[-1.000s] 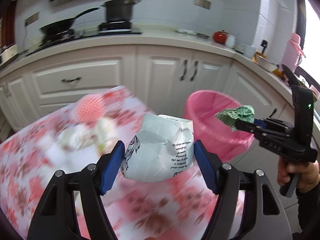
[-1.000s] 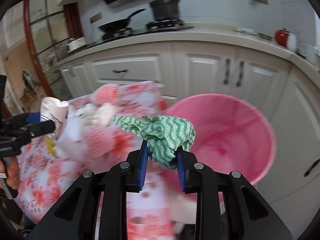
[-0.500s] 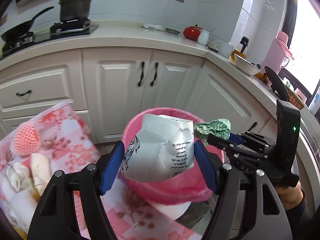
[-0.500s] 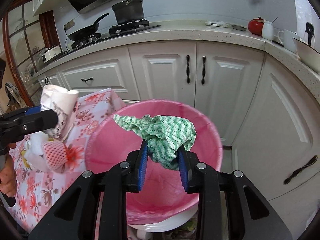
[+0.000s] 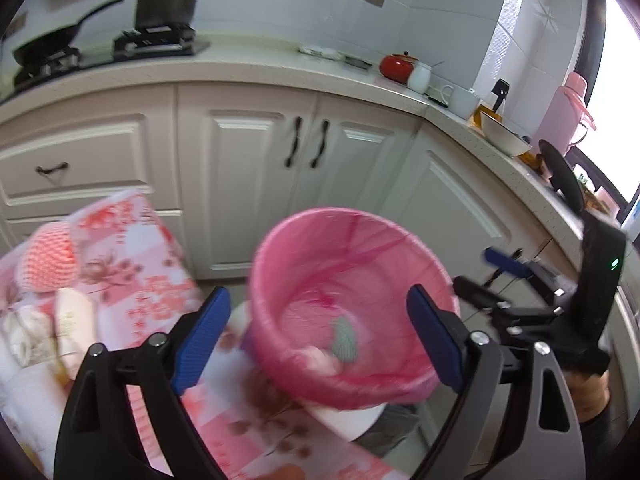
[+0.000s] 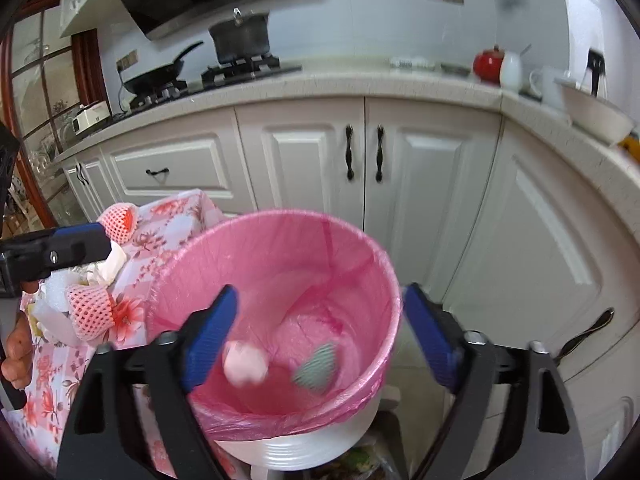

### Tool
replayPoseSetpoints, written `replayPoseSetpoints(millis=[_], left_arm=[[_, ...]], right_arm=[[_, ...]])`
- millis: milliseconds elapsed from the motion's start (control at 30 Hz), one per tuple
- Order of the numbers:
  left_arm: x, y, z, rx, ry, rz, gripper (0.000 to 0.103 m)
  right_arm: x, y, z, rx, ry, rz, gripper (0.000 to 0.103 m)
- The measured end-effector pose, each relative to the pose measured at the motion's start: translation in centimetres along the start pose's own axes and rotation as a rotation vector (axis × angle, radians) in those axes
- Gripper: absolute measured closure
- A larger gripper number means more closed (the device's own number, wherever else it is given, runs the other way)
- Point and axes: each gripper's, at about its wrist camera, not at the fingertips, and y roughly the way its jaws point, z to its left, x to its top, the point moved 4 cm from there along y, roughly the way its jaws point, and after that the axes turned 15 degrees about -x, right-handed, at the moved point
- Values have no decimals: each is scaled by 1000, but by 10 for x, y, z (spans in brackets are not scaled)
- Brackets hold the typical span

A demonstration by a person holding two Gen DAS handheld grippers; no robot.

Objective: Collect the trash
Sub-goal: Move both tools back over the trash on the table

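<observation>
Both grippers' loads now inside bin [image 6: 376, 272]

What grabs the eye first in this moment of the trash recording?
The pink-lined bin fills the middle of both views, a green cloth and a pale cup blurred inside it. Both the left gripper and the right gripper stand open and empty above it.

Bright daylight, window [image 5: 618, 92] glare right; fisheye edges dark, motion blur.

Cup [image 6: 245, 362] and cloth [image 6: 318, 368] now inside bin [image 6: 276, 224]
</observation>
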Motion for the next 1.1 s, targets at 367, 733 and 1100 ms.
replayPoseSetpoints(millis=[367, 733, 1100], left_arm=[[-55, -112, 35, 146, 14, -110, 10], [-115, -239, 109, 381, -80, -213, 6], [-161, -295, 155, 454, -201, -266, 6]], right_arm=[[-6, -47, 59, -44, -25, -48, 18], [-34, -60, 146, 103, -49, 43, 18], [-56, -70, 221, 172, -85, 46, 18]])
